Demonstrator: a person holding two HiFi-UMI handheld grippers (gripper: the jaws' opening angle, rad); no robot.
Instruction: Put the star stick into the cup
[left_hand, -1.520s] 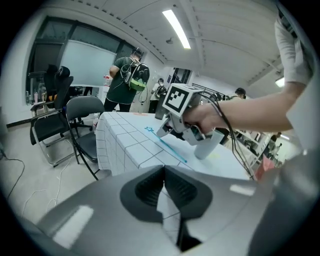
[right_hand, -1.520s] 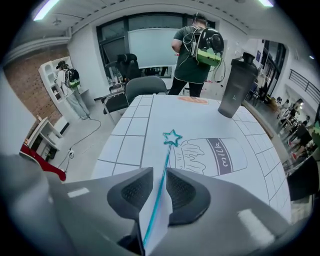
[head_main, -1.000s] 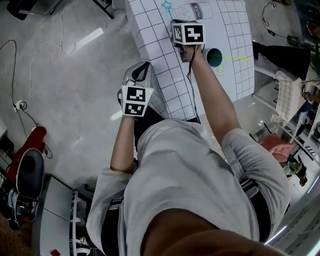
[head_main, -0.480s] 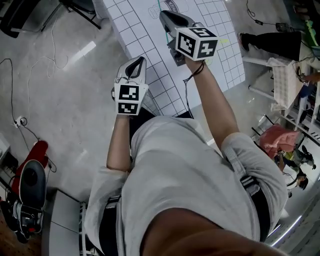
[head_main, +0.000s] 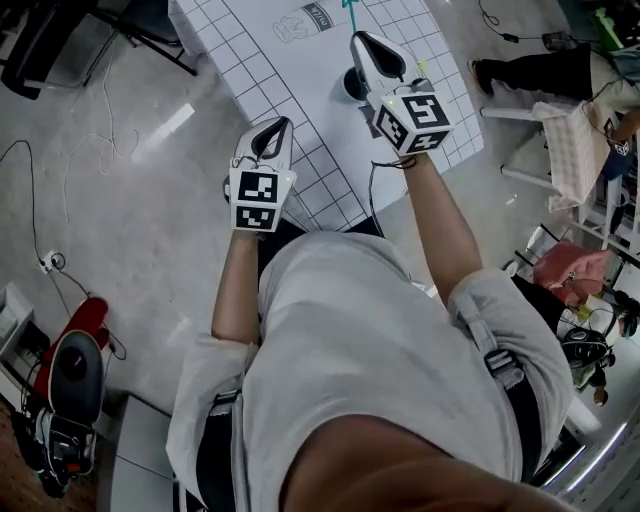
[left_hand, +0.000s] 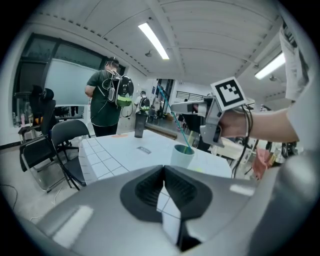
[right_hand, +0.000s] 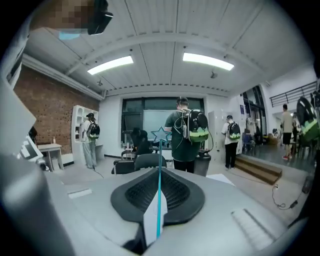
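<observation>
Standing on a grey floor, the person in a grey shirt faces the near corner of a white gridded surface, both arms out toward it. Beyond, in the gripper views: strip lights overhead, a bystander with a backpack past the far side of the surface, a black folding chair beside it at the picture's left, a dark tumbler standing toward its far side.

Left gripper — held over the surface's near edge, well apart from the cup. Fingers closed tip to tip with nothing between them; only gridded surface shows through the slit below the tips.

Right gripper — held over the middle of the surface, overlapping the cup in the head view. Fingers clamped on the star stick, which crosses them upright, pinched partway along its shaft.

Cup: pale outside, teal inside, upright on the surface, just below the right gripper's fingers.

Star stick: thin teal shaft, outline star at the top end, above the fingers. From the left gripper view the shaft slants down from the fingers to the cup's mouth; whether the lower tip is inside the rim or just over it cannot be told
</observation>
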